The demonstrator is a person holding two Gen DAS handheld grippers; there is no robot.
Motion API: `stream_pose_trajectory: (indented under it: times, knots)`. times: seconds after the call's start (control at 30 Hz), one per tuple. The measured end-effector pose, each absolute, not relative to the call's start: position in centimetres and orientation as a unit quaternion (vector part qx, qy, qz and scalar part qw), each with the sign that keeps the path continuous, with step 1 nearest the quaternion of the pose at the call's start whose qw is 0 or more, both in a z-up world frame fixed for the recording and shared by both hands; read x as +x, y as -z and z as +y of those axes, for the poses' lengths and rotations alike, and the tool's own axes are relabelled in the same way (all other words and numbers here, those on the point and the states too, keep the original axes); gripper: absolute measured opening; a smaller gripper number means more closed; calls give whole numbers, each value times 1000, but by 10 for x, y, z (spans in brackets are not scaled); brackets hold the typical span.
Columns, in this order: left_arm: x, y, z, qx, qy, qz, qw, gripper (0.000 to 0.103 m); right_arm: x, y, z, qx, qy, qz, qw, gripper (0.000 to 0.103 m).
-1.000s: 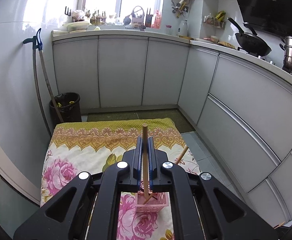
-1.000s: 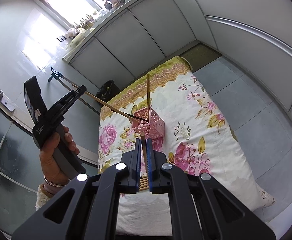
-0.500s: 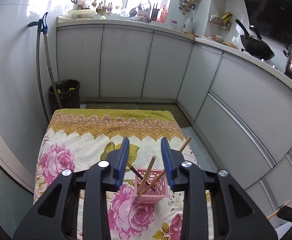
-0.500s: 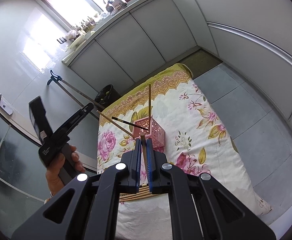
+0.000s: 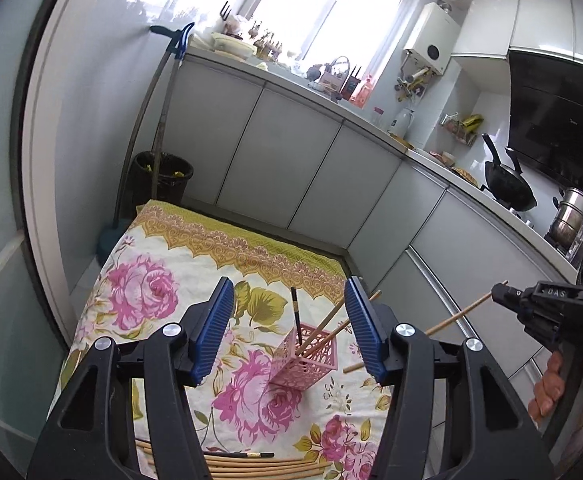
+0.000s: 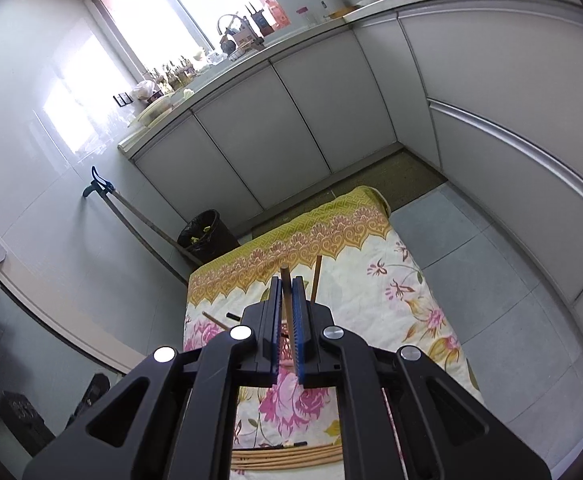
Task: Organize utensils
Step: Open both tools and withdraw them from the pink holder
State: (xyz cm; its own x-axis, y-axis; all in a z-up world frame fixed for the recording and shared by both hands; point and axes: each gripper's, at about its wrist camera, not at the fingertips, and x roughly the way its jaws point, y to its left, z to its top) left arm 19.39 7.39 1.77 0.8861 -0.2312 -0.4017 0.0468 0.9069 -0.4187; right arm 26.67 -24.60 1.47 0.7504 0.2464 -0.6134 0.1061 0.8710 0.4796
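A pink lattice holder (image 5: 305, 354) stands on the floral cloth (image 5: 143, 292) and holds several chopsticks, one dark-tipped. My left gripper (image 5: 289, 326) is open and empty, above and behind the holder. My right gripper (image 6: 288, 322) is shut on a wooden chopstick (image 6: 286, 296) that points up between its pads. In the left wrist view the right gripper (image 5: 547, 308) shows at the right, held in a hand, with the chopstick (image 5: 457, 316) slanting down toward the holder. Loose chopsticks (image 5: 251, 466) lie at the cloth's near edge, also in the right wrist view (image 6: 287, 456).
White kitchen cabinets (image 5: 291, 168) run along the back and right. A black bin (image 5: 163, 176) and a leaning mop handle (image 5: 163, 92) stand at the far left. A wok (image 5: 509, 188) and a steel pot (image 5: 571, 216) sit on the counter at right.
My left gripper let go of its chopstick into the holder, opened wide and drew back. My right gripper, shut on a chopstick, came lower over the holder.
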Motion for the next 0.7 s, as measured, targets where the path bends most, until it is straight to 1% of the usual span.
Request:
stream_pose_trajectory:
  times: [0.23, 0.53, 0.6, 0.63, 0.67, 0.7]
  knots:
    - [199, -7, 96, -221, 76, 237, 943, 54, 313, -9, -220, 211, -27, 358, 909, 5]
    - [196, -6, 98, -209, 77, 237, 946, 55, 343, 54, -190, 189, -12, 412, 891, 6]
    - [197, -4, 98, -208, 77, 244, 944, 56, 344, 65, -187, 188, -10, 420, 888, 8]
    - [198, -3, 99, -209, 78, 246, 943, 56, 345, 68, -186, 187, -10, 423, 886, 19]
    - [197, -3, 99, -209, 79, 247, 943, 58, 343, 70, -185, 189, -11, 423, 886, 36]
    - [197, -3, 100, -209, 80, 247, 943, 59, 340, 70, -186, 194, -10, 418, 887, 46]
